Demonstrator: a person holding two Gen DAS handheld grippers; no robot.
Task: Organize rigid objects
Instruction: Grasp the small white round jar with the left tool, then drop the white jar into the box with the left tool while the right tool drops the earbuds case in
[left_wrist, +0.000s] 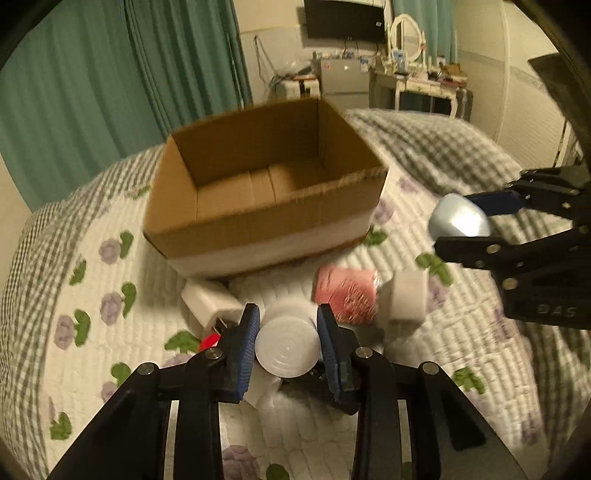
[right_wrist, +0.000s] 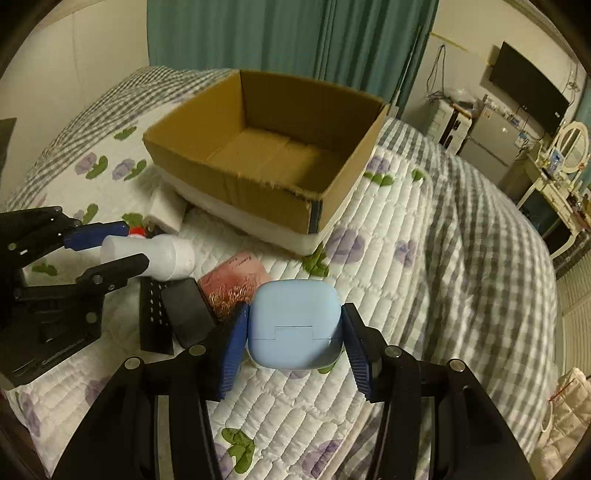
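Note:
An open cardboard box (left_wrist: 221, 225) (right_wrist: 221, 177) sits on the quilted bed, with nothing visible inside. My left gripper (left_wrist: 287, 332) is shut on a white plastic bottle (left_wrist: 287, 349), held above the quilt in front of the box; it also shows in the right wrist view (right_wrist: 162, 256). My right gripper (right_wrist: 293, 332) is shut on a light blue rounded case (right_wrist: 293, 321), which also shows in the left wrist view (left_wrist: 460, 221), to the right of the box and above the quilt.
On the quilt before the box lie a pink box (left_wrist: 345, 293) (right_wrist: 236, 278), a white charger plug (left_wrist: 207, 301) (right_wrist: 166, 212), a white block (left_wrist: 404, 301), a red-tipped item (left_wrist: 208, 341) and black items (right_wrist: 170, 314). A dresser and a fridge stand beyond the bed.

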